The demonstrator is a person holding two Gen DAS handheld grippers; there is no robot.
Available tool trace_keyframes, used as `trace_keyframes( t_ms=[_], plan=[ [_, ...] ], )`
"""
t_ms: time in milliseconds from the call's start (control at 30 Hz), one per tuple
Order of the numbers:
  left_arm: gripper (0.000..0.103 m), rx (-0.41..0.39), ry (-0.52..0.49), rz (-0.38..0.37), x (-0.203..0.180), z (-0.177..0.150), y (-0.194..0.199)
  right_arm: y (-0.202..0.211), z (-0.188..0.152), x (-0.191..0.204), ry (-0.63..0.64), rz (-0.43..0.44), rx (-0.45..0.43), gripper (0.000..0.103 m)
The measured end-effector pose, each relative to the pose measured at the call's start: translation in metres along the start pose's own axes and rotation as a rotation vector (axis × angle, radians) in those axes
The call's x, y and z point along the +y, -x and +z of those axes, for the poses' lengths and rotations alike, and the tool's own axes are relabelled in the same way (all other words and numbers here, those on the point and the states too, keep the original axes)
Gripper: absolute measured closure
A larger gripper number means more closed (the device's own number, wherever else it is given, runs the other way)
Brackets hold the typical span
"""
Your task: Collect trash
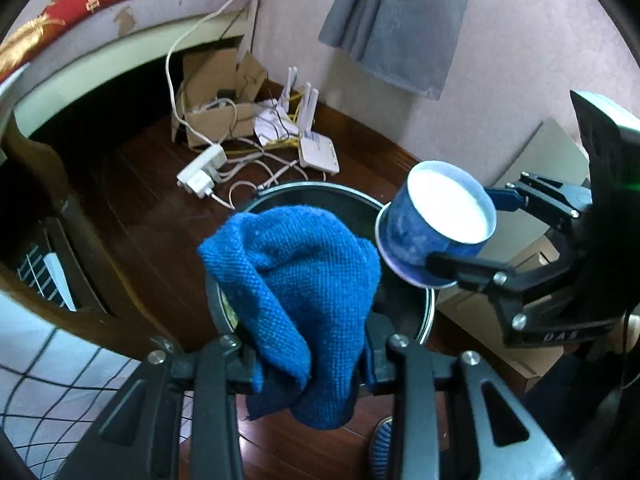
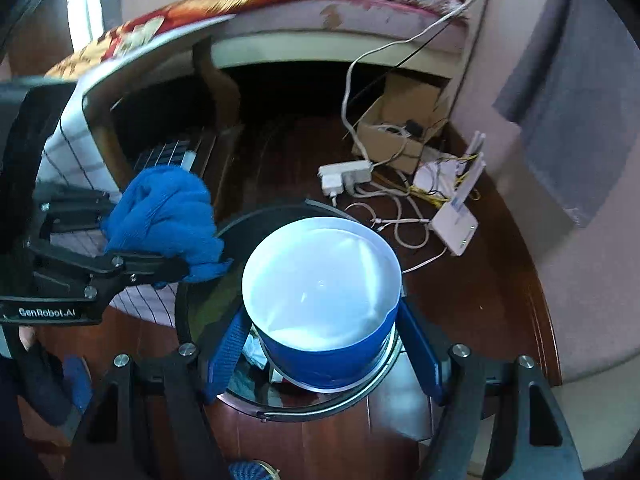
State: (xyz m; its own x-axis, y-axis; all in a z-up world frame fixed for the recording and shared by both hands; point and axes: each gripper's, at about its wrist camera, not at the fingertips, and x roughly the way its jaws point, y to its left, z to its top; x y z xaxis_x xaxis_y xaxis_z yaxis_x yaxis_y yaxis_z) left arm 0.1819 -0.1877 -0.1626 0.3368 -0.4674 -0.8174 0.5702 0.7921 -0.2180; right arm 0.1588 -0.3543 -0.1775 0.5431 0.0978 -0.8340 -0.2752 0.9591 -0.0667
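Observation:
My left gripper (image 1: 308,356) is shut on a blue knitted cloth (image 1: 296,292) and holds it over the near rim of a round dark trash bin (image 1: 352,196) on the floor. It also shows in the right wrist view (image 2: 172,256) with the cloth (image 2: 164,220) bunched in it. My right gripper (image 2: 324,348) is shut on a blue paper cup (image 2: 328,356) with a white inside, tipped over the bin (image 2: 208,304). The cup (image 1: 436,224) shows in the left wrist view at the bin's right rim, held by the right gripper (image 1: 464,228).
A power strip (image 1: 202,172), tangled cables, a white router (image 1: 318,154) and a cardboard box (image 1: 216,96) lie on the dark wood floor beyond the bin. A bed (image 1: 100,8) with a red cover stands at the back left. A pink wall (image 1: 520,60) runs on the right.

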Motion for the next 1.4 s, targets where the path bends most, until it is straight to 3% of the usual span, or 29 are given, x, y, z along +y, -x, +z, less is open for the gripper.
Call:
trace_keyframes(
  t_ms=[100, 133, 167, 233, 300, 533, 933, 1400],
  plan=[
    [0.058, 0.013, 0.017, -0.024, 0.003, 0.002, -0.015, -0.016, -0.004, 0.003, 0.037, 0.019, 0.038, 0.027],
    [0.036, 0.014, 0.031, -0.020, 0.005, 0.000, -0.018, -0.023, -0.005, 0.005, 0.055, 0.010, 0.049, 0.021],
    [0.019, 0.020, 0.047, -0.017, 0.007, 0.000, -0.021, -0.033, -0.008, 0.007, 0.077, -0.040, 0.077, 0.004],
    [0.013, 0.030, 0.077, -0.008, 0.013, -0.002, -0.028, -0.048, -0.014, 0.005, 0.084, -0.055, 0.126, 0.002],
    [0.011, 0.055, 0.108, 0.021, 0.018, -0.004, -0.034, -0.058, -0.020, 0.000, 0.065, -0.060, 0.177, 0.000],
    [0.002, 0.050, 0.110, 0.132, 0.026, -0.018, -0.036, -0.056, -0.025, -0.021, -0.008, -0.127, 0.186, 0.000],
    [0.002, 0.023, 0.097, 0.151, 0.023, -0.015, -0.023, -0.052, -0.024, -0.020, -0.076, -0.123, 0.195, 0.000],
    [0.002, -0.042, 0.092, 0.163, 0.013, -0.016, 0.015, -0.003, -0.012, -0.013, -0.122, -0.135, 0.106, 0.000]
  ],
)
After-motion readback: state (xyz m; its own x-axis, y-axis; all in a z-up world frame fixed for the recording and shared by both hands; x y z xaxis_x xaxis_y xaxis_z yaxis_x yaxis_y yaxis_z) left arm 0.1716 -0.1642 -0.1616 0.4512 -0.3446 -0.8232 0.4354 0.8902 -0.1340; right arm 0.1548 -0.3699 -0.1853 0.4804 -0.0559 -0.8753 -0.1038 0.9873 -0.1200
